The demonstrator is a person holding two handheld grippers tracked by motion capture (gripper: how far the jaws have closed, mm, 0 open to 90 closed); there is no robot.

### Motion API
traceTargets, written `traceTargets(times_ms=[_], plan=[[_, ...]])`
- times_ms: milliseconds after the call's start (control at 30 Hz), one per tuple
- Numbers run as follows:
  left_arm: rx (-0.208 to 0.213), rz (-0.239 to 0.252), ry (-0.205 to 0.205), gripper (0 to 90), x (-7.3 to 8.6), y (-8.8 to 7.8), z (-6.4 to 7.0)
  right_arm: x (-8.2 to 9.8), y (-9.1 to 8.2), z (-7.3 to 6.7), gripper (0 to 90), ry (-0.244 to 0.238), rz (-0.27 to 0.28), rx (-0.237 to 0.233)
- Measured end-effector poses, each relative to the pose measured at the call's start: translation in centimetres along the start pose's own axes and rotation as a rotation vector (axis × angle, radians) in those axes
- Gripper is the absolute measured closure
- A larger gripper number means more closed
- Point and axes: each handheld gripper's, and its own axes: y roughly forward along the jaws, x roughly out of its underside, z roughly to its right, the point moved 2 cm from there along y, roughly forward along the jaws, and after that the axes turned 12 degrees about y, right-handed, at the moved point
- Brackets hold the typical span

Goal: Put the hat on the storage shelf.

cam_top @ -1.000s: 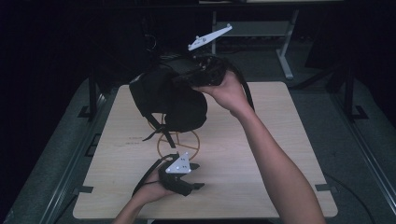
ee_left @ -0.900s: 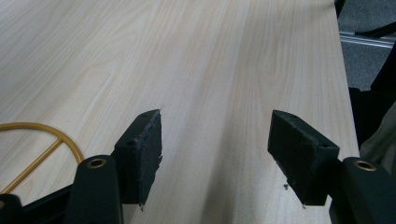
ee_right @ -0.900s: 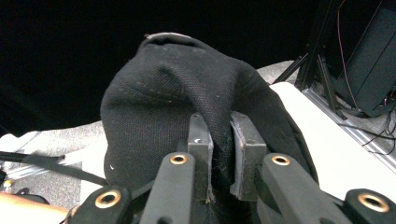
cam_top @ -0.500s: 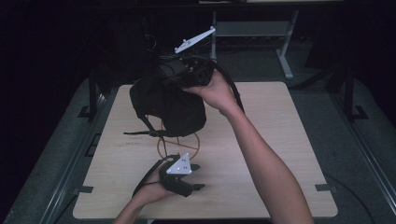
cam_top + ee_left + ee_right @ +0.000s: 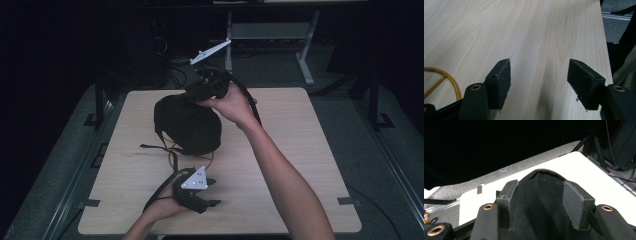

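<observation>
Black bag [image 5: 187,125] — lying on the surface [image 5: 300,145] at its far middle, its upper edge lifted by the right gripper [image 5: 207,85], whose fingers [image 5: 506,202] are clamped on a fold of the fabric. Left gripper [image 5: 197,192] — near edge of the surface, well apart from the bag, fingers [image 5: 501,80] spread with only bare wood between them; a yellow ring [image 5: 446,80] lies just beside it.

From my station I see a pale wood-grain rectangular table [image 5: 310,150] lit brightly against a very dark room. Grey speckled carpet floor [image 5: 395,130] surrounds it. At twelve o'clock stands a grey metal-framed desk [image 5: 280,31] with cables beneath. Black metal frame posts [image 5: 372,95] rise at three and nine o'clock, with silver floor rails [image 5: 70,175] alongside.
</observation>
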Motion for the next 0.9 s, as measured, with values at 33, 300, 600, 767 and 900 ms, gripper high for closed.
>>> traceTargets(times_ms=[33, 300, 600, 767, 900], plan=[[0.002, -0.003, 0.0, 35.0, 0.0, 0.0, 0.0, 0.1, 0.0, 0.1, 44.9, -0.001, 0.0, 0.0], [0.005, -0.005, 0.002, 34.9, 0.0, 0.1, 0.0, 0.8, -0.6, 0.9, 41.8, 0.02, 0.006, -0.012], [-0.003, -0.007, 0.003, 32.7, -0.1, 0.2, 0.2, 2.1, -2.0, 2.1, 36.9, 0.049, 0.028, -0.042], [-0.004, -0.008, 0.0, 31.6, 0.0, 0.1, 0.1, 3.4, -3.2, 3.1, 35.6, 0.064, 0.039, -0.031], [-0.009, -0.002, -0.008, 31.0, 0.0, 0.1, 0.2, 4.0, -3.7, 3.7, 35.5, 0.078, 0.046, -0.026]])
